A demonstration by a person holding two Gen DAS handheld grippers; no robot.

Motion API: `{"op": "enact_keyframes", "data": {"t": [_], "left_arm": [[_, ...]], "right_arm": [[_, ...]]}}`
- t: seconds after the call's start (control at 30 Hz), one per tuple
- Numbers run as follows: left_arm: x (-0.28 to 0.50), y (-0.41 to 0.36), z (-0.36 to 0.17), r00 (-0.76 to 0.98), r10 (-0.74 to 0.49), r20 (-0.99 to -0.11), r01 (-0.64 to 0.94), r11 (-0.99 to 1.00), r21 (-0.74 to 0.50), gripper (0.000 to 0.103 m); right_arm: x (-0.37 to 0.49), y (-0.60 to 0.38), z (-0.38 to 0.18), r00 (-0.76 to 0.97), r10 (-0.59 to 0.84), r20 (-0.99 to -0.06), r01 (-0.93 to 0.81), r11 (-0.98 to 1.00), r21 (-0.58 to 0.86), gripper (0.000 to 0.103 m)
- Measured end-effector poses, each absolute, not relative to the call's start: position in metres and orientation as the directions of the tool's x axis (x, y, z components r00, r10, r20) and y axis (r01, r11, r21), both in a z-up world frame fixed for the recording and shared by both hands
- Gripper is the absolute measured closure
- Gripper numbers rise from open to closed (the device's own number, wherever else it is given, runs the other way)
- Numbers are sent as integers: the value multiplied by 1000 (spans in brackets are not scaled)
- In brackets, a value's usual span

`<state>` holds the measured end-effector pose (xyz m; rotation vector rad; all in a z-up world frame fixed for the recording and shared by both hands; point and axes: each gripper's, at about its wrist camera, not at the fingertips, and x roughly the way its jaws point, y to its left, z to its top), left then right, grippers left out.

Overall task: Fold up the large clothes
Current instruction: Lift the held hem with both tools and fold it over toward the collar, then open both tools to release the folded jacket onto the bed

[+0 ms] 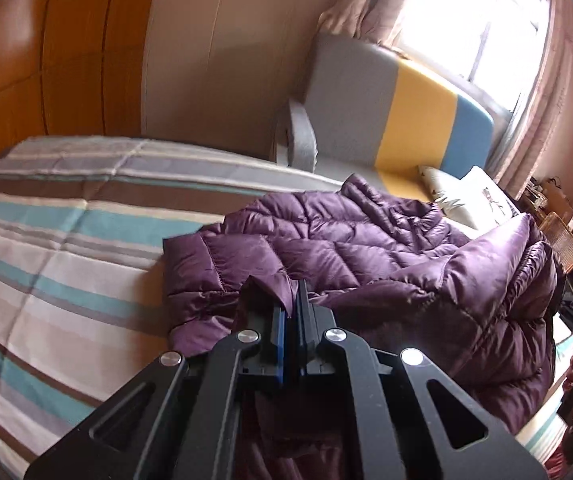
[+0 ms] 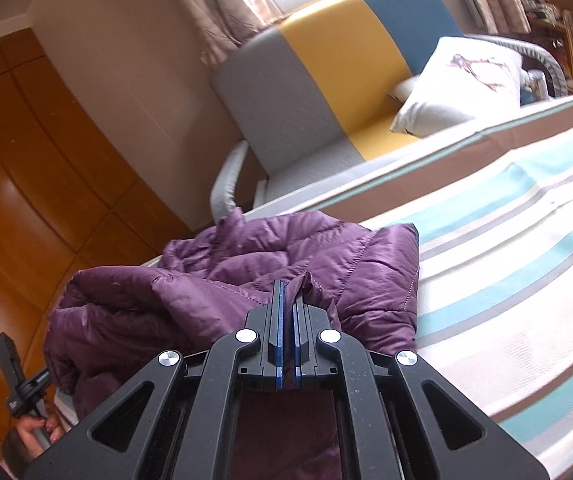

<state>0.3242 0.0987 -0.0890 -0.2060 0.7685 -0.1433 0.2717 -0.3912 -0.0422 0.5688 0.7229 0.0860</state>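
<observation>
Left tool (image 1: 291, 300) clamping purple jacket (image 1: 366, 248)

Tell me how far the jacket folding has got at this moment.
Early to midway. Done: the purple jacket lies bunched on the striped bed. In hand: left gripper and right gripper each pinch its fabric. Left: no neat fold visible yet.

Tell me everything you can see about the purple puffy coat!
The purple coat is shiny and quilted in stitched puffy squares, like a down jacket. It lies crumpled and partly folded on the striped bed cover. The left gripper and right gripper each pinch a fold of it.
</observation>
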Motion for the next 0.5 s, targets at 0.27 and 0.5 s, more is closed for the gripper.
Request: {"op": "enact_keyframes", "data": {"t": [0.27, 0.5], "left_arm": [[350, 94, -111, 666, -201, -718, 37, 971, -238, 93], [364, 122, -112, 659, -361, -660, 2, 878, -478, 76]], "right_arm": [[291, -393, -70, 728, 261, -634, 168, 828, 534, 97], [287, -399, -59, 780, 252, -573, 160, 805, 571, 47]]}}
